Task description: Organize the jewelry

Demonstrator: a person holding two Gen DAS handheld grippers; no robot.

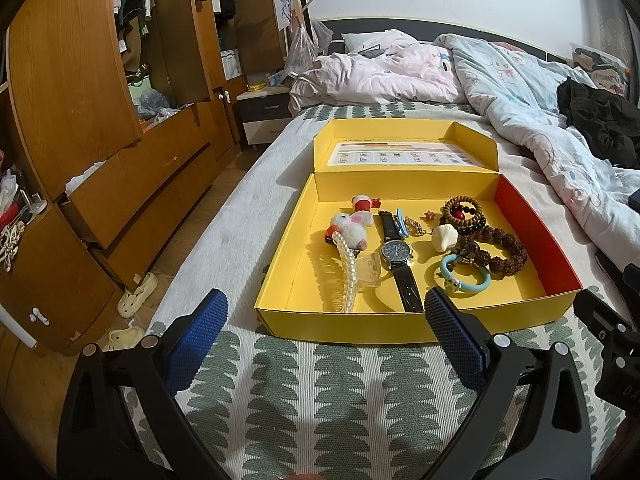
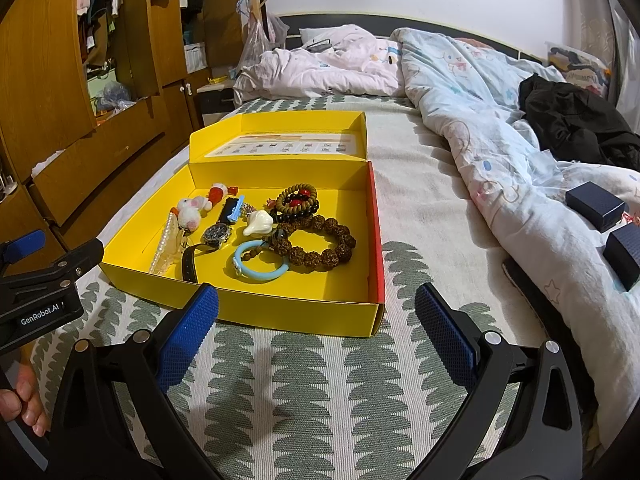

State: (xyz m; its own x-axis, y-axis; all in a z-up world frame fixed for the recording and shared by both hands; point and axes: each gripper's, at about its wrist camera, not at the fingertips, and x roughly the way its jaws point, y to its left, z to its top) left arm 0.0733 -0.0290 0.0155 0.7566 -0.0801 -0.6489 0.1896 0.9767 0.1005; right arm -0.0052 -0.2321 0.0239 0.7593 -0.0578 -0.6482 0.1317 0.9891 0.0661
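Note:
An open yellow box (image 1: 340, 326) (image 2: 288, 316) lies on the bed with its lid folded back. Inside lie a black-strap watch (image 1: 396, 254) (image 2: 216, 236), a pearl hair clip (image 1: 348, 276) (image 2: 164, 246), a white plush bunny (image 1: 352, 226) (image 2: 190, 210), a light blue bangle (image 1: 466, 278) (image 2: 260, 266), a brown bead bracelet (image 1: 500, 248) (image 2: 324, 242), a darker bead bracelet (image 1: 462, 210) (image 2: 298, 198) and a white shell-like piece (image 1: 444, 238) (image 2: 258, 222). My left gripper (image 1: 324, 328) is open and empty just before the box's near wall. My right gripper (image 2: 316, 320) is open and empty before the box's near right corner.
The bed has a leaf-patterned cover (image 1: 320, 392). A crumpled duvet (image 2: 500, 120) and black clothing (image 2: 576, 120) lie to the right. Two dark blue small boxes (image 2: 596, 204) sit on the duvet. A wooden wardrobe with open drawers (image 1: 120, 168) stands left. Slippers (image 1: 138, 294) lie on the floor.

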